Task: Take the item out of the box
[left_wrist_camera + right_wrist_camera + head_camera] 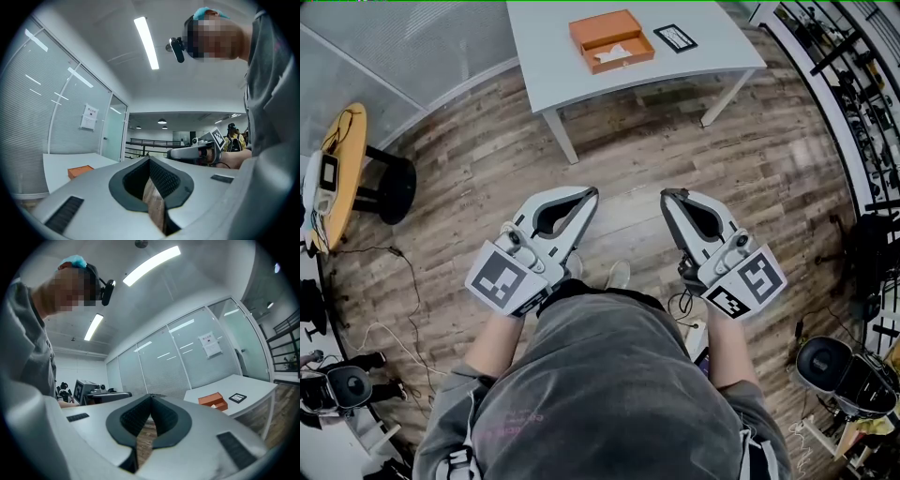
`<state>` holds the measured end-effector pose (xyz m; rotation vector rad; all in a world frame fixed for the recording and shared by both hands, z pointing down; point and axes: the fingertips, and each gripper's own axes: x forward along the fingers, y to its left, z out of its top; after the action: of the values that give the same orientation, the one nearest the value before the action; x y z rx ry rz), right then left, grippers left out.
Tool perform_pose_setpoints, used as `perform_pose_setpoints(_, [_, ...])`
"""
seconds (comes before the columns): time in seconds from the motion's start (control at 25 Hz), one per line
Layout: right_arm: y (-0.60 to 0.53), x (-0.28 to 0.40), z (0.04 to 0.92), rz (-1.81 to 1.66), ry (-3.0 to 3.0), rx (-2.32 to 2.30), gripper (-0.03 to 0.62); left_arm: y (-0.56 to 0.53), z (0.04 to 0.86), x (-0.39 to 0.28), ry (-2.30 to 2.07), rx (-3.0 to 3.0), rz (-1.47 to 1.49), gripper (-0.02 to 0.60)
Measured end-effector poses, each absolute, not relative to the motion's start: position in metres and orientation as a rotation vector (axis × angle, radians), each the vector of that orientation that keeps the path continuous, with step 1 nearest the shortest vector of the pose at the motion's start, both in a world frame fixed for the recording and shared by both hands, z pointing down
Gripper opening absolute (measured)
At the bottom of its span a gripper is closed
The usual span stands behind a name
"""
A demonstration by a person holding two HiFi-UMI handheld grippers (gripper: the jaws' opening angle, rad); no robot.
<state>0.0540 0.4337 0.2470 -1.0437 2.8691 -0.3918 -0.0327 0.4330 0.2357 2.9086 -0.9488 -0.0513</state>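
An open orange box [611,40] lies on the white table [553,66] at the top of the head view, with a pale item [613,53] inside it. The box shows small in the left gripper view [79,171] and the right gripper view [213,401]. My left gripper [592,193] and right gripper [667,195] are held close to my body over the wood floor, far short of the table. Both point forward with jaw tips touching and nothing between them.
A black card [675,37] lies on the table right of the box. A round yellow stool [342,169] with a device on it stands at the left. Cables run over the floor at lower left. Shelving and equipment line the right side [862,141].
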Motion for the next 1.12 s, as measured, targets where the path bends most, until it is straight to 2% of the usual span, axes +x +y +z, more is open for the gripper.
perform_pose_setpoints(0.52, [0.409, 0.084, 0.253, -0.400, 2.888, -1.034, 0.002, 0.405, 0.238, -0.011, -0.998, 2.894, -0.034, 0.009])
perform_pose_setpoints(1.12, [0.352, 0.085, 0.265, -0.448, 2.893, -1.049, 0.002, 0.347, 0.251, -0.019, -0.992, 2.872, -0.029, 0.009])
